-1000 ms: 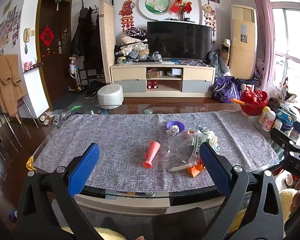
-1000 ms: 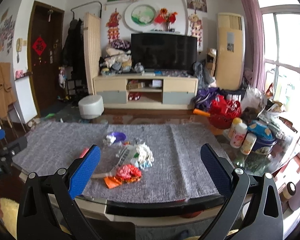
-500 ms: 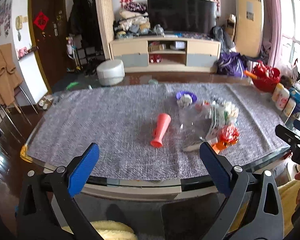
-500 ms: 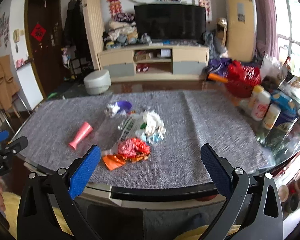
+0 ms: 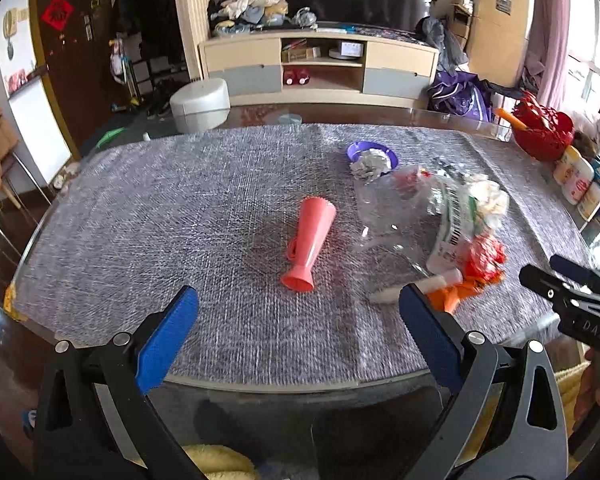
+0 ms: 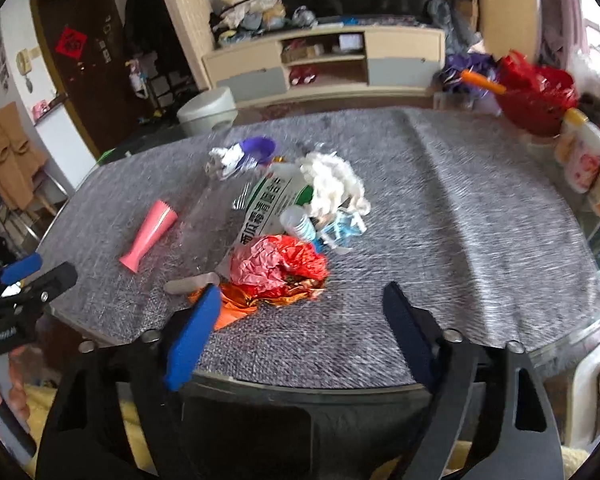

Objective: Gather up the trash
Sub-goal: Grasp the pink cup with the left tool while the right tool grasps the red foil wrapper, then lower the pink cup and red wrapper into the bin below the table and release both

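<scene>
A trash pile lies on the grey table mat: a crumpled red wrapper, an orange wrapper, white tissue, a green-and-white packet, a clear plastic bag and a blue mask. A pink vase lies on its side left of the pile. Crumpled paper sits by a purple dish. My left gripper is open near the table's front edge, in front of the vase. My right gripper is open just in front of the red wrapper.
A red basket and several white bottles stand at the table's right edge. The table has a glass rim at the front. A TV cabinet and a white stool stand beyond the table.
Both grippers have risen and tilted down towards the table, moving closer to the trash pile. Both stay open and empty.
</scene>
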Motion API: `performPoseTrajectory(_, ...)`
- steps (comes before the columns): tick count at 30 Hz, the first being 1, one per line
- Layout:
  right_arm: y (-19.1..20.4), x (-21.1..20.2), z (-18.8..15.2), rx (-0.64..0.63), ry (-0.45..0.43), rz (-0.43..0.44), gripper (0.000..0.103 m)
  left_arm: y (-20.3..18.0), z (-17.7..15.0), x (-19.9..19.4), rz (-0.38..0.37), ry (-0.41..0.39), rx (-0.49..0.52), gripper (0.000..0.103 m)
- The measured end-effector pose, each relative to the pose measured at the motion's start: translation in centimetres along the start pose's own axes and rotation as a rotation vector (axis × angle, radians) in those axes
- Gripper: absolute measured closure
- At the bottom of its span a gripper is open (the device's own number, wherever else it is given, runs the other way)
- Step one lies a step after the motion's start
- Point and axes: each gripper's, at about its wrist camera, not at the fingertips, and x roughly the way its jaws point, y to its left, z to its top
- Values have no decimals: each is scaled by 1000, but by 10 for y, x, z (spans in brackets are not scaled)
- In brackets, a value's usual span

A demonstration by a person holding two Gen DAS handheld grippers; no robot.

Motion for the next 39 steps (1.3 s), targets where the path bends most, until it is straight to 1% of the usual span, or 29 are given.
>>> performPoseTrajectory(2, -2, 10, 1, 6, 22, 10, 34, 1, 5, 14, -3, 19, 4, 9)
performPoseTrajectory(3, -3, 13, 1, 7, 28, 13, 35, 1, 6, 22, -6, 32, 12, 9)
performPoseTrajectory(5, -4, 21, 1, 13, 49, 31, 37, 1, 8, 34, -13, 50, 24, 15)
performPoseTrajectory(6, -5, 23, 1, 18, 54, 39, 38, 0, 8, 40, -17, 62, 28, 16)
performPoseTrajectory(8, -4, 28, 2, 26, 63, 61, 38, -1, 9, 53, -32, 86, 35, 24)
performPoseTrajectory(11, -2, 34, 5, 15, 75, 60, 38, -1, 11, 68, -59, 115, 30, 31)
performPoseTrajectory(16, -3, 47, 10, 20, 92, 59, 37, 1, 13, 88, -80, 149, 17, 34)
performPoseTrajectory(21, -1, 52, 15, 14, 89, 71, 37, 6, 16, 105, -107, 174, -7, 42)
performPoseTrajectory(23, -1, 57, 17, 13, 93, 77, 38, 7, 16, 110, -116, 183, -10, 49)
performPoseTrajectory(25, -1, 60, 17, 16, 98, 94, 38, 5, 16, 113, -117, 184, -5, 53)
performPoseTrajectory(27, -1, 60, 16, 12, 100, 111, 47, 5, 16, 115, -100, 179, 11, 61)
performPoseTrajectory(28, 0, 59, 16, 8, 99, 114, 50, 5, 16, 114, -91, 178, 13, 70)
performPoseTrajectory(29, 2, 57, 16, 1, 95, 110, 51, 6, 16, 114, -89, 178, 12, 75)
performPoseTrajectory(35, 2, 43, 17, -19, 67, 100, 54, 4, 12, 106, -94, 175, 16, 76)
performPoseTrajectory(39, 0, 30, 18, -20, 43, 86, 54, 1, 13, 90, -91, 135, 18, 77)
